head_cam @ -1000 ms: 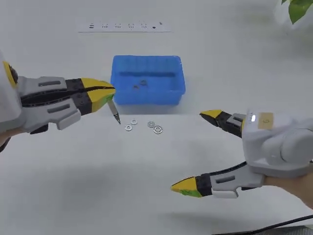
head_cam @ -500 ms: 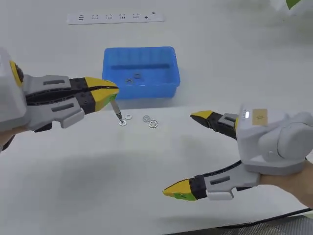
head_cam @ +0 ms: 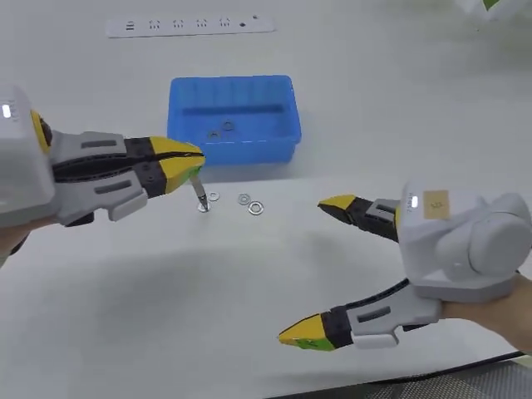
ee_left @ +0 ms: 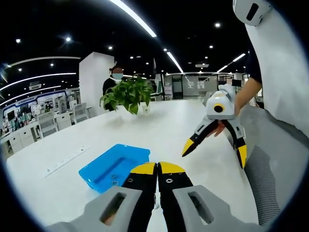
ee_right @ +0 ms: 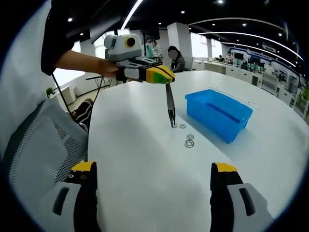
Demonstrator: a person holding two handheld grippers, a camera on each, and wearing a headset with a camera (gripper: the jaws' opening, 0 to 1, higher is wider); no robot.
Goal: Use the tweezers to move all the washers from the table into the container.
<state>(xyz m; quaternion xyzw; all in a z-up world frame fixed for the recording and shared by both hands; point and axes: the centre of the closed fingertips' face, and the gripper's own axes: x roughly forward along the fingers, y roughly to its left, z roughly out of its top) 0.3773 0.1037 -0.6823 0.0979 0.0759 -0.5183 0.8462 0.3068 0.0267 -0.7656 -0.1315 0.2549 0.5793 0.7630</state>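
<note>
1. The left gripper (head_cam: 191, 160) reaches in level from 9 o'clock of the head view. Its jaws are clenched on the tweezers (head_cam: 198, 189), which hang down with their tips at the white worktop (head_cam: 166, 291).
2. The right gripper (head_cam: 314, 270) hovers low at 4 o'clock, well apart from the left. Its jaws are released and spread wide, grasping nothing.
3. Four washers (head_cam: 243, 199) lie in a short row on the worktop, at 6 o'clock of the blue container (head_cam: 249, 152). The tweezer tips meet the leftmost one; whether it is pinched cannot be told.
4. A white power strip (head_cam: 191, 25) lies at 12 o'clock, beyond the container.
5. The container sits open-topped, with two further washers (head_cam: 228, 126) on its floor.
</note>
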